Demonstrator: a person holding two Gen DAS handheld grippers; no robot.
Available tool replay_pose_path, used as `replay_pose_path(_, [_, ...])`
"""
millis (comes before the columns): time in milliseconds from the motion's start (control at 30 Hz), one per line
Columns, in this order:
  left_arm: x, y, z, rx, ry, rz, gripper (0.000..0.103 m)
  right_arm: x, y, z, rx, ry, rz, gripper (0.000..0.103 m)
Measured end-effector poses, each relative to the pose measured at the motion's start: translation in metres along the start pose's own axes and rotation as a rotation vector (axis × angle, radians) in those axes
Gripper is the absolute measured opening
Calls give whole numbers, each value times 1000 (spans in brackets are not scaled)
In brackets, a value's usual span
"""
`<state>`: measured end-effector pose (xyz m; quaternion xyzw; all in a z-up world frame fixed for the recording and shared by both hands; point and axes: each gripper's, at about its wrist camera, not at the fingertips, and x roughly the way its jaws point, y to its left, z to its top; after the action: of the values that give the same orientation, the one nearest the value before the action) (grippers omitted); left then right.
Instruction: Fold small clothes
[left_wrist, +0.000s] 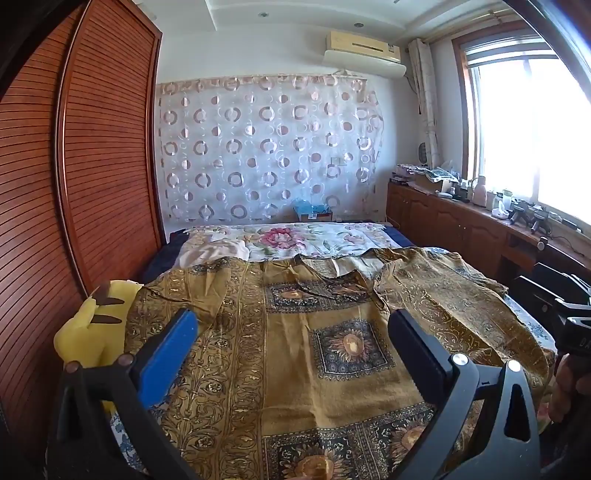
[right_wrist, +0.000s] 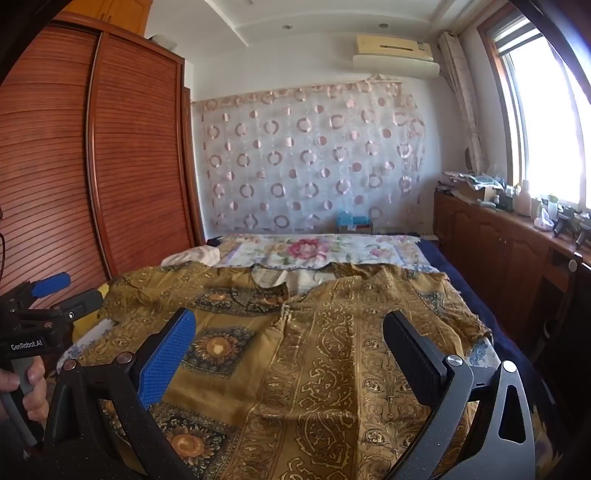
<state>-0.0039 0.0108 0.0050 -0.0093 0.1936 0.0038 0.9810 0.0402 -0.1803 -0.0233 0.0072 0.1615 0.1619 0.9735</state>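
Observation:
A mustard-gold patterned shirt (left_wrist: 295, 332) with dark sunflower squares lies spread on the bed, collar towards the far wall; its right side is folded over the middle. It also fills the right wrist view (right_wrist: 314, 350). My left gripper (left_wrist: 291, 332) hovers open and empty above the shirt's left half. My right gripper (right_wrist: 290, 336) hovers open and empty above the folded-over right part. The left gripper also shows at the left edge of the right wrist view (right_wrist: 51, 291), held by a hand.
A floral sheet (left_wrist: 295, 238) covers the bed's far end. A yellow plush toy (left_wrist: 92, 325) lies at the bed's left edge by the wooden wardrobe (left_wrist: 74, 166). A wooden cabinet (left_wrist: 461, 221) with clutter runs under the window on the right.

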Motion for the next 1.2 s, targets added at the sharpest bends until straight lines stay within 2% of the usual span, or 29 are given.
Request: replay_pose_path(1200, [-4, -4, 2, 7, 2, 0, 103, 2, 0, 0, -1, -4, -2, 103])
